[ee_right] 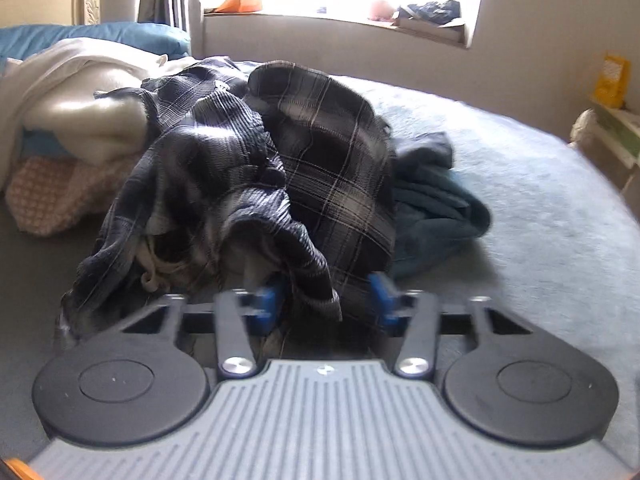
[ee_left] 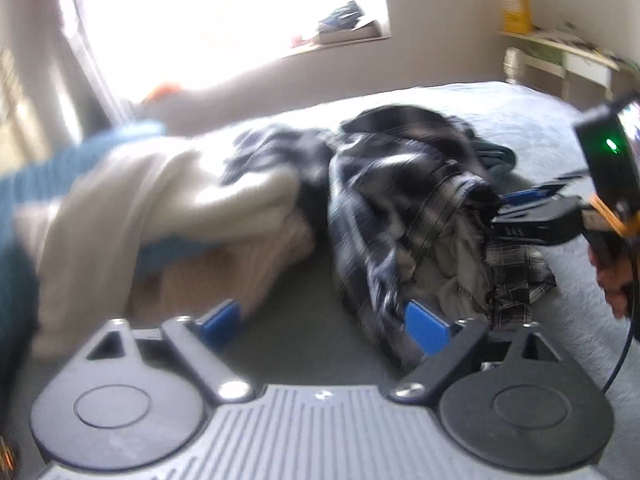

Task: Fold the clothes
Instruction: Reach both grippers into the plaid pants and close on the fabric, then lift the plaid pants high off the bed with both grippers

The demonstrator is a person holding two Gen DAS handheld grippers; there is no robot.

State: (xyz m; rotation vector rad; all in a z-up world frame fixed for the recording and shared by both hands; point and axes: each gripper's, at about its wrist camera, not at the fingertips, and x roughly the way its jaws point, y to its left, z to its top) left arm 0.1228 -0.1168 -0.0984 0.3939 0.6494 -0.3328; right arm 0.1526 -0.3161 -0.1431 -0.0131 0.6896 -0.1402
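A crumpled dark plaid shirt [ee_left: 400, 196] [ee_right: 260, 168] lies heaped on the grey bed [ee_left: 532, 120] [ee_right: 540, 208]. My left gripper [ee_left: 324, 324] is open, low over the bed; its right blue pad touches the shirt's near hem and nothing sits between the pads. My right gripper [ee_right: 326, 300] has its blue pads apart with a fold of the plaid shirt hanging between them, not pinched. In the left wrist view the right gripper [ee_left: 516, 208] reaches into the shirt from the right. A dark teal garment [ee_right: 436, 200] lies behind the shirt.
A white blanket [ee_left: 152, 208] [ee_right: 80, 92] and a blue pillow [ee_right: 100, 38] are piled at the left. A pink patterned cloth [ee_right: 52, 196] lies under the blanket. A window sill [ee_right: 340, 16] holds small items. White shelves [ee_left: 568, 60] stand at the far right.
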